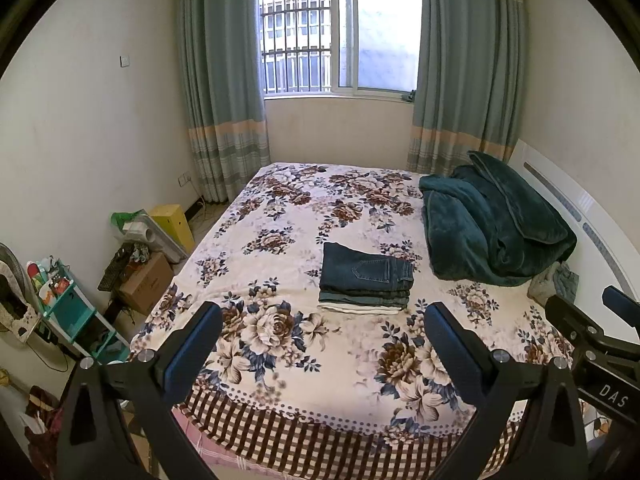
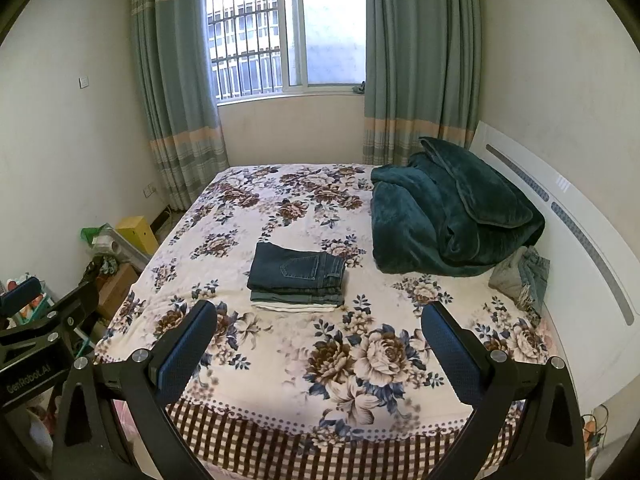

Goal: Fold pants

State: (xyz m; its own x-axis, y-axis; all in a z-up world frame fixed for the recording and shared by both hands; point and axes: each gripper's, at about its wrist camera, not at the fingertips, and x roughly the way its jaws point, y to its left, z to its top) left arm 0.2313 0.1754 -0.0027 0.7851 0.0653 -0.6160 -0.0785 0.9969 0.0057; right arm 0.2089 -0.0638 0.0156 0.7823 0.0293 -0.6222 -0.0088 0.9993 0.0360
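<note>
A stack of folded pants (image 1: 365,280) lies in the middle of the floral bed cover (image 1: 280,248); dark blue jeans are on top, with greyer and whitish pairs under them. The stack also shows in the right wrist view (image 2: 296,278). My left gripper (image 1: 322,322) is open and empty, held above the near edge of the bed, short of the stack. My right gripper (image 2: 318,322) is also open and empty, at about the same distance. The right gripper shows at the right edge of the left wrist view (image 1: 592,320), and the left gripper at the left edge of the right wrist view (image 2: 40,312).
A dark green blanket (image 2: 448,212) is heaped at the head of the bed by the white headboard (image 2: 580,216). A crumpled pale denim garment (image 2: 520,276) lies next to it. Boxes and a teal shelf (image 1: 76,312) crowd the floor on the left. Window and curtains stand behind.
</note>
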